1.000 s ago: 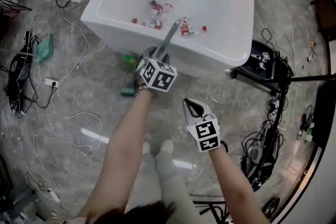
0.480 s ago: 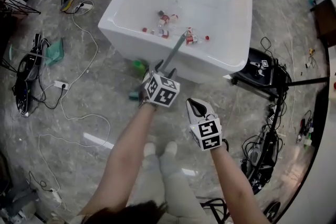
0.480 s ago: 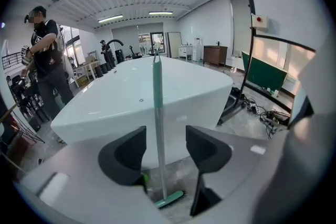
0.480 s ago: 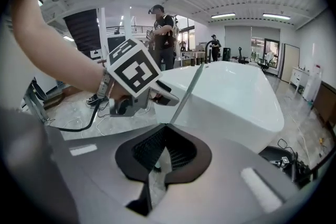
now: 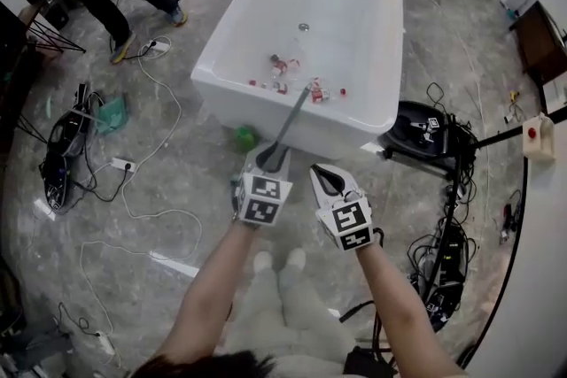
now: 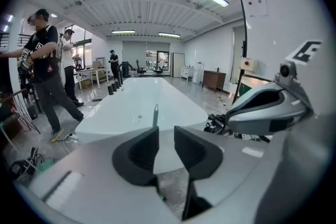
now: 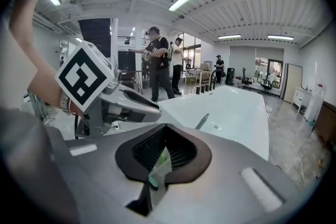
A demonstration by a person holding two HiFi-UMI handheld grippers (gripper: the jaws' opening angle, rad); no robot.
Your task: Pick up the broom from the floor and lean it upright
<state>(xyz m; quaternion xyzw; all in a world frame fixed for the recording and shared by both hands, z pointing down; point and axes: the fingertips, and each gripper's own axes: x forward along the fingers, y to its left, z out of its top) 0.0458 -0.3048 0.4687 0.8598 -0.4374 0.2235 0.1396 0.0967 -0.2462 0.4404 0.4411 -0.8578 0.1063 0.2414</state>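
Head view: the broom (image 5: 297, 112) stood slanted, its top on the rim of the tub (image 5: 372, 31) and its lower end hidden behind my left gripper (image 5: 268, 157), with my right gripper (image 5: 330, 179) just beside it. The tub held a scatter of small bottles (image 5: 285, 71) near the drain, and I could make out nothing else in it. Left gripper view: my fingers were closing with a gap between them. Only the tub wall showed through that gap, and the broom (image 6: 155, 115) rose just past the left tip. I judged that this tip could knock the broom as the fingers closed. The smooth rim and the polished floor would then let it slide sideways and fall. Right gripper view: my fingers were pressed together at the tips, pinching nothing, and the broom (image 7: 202, 121) leaned ahead against the tub, well apart from them.
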